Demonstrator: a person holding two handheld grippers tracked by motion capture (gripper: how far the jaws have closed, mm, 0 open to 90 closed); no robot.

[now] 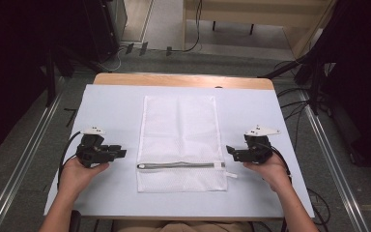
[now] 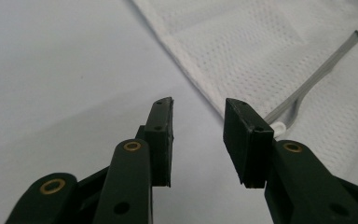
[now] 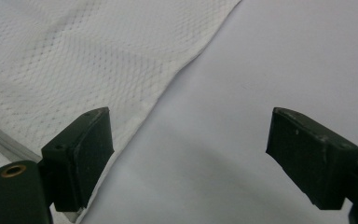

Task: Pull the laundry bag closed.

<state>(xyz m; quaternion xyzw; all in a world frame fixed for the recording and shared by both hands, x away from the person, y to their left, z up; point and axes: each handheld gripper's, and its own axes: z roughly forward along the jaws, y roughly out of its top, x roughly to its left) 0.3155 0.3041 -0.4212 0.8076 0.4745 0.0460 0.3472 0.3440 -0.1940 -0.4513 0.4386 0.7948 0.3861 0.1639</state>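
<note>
Hands come in from the bottom of the high view, one at each side of the table (image 1: 111,203), which has a pale cover over a wooden top. The left hand (image 1: 79,174) holds the left gripper (image 1: 121,153) just beside the left edge of a white mesh bag (image 1: 179,130); the gripper points to the right, toward the bag, and is not touching it. In the left gripper view its jaws stand a little apart, with a narrow gap and nothing between them, above the bare cover; the bag's hem runs just past the tips.

The bag lies flat in the middle of the table, its long side going away from the person. A grey zipper (image 1: 178,165) crosses it near the close end, and the zipper's white pull (image 1: 218,165) sits at the right end.

The right gripper (image 1: 230,150) is just beside the bag's right edge, near the pull, pointing to the left, and the right hand (image 1: 270,169) holds it. In the right gripper view its jaws are wide apart and empty; one jaw is over the bag's edge, the other over the cover.
</note>
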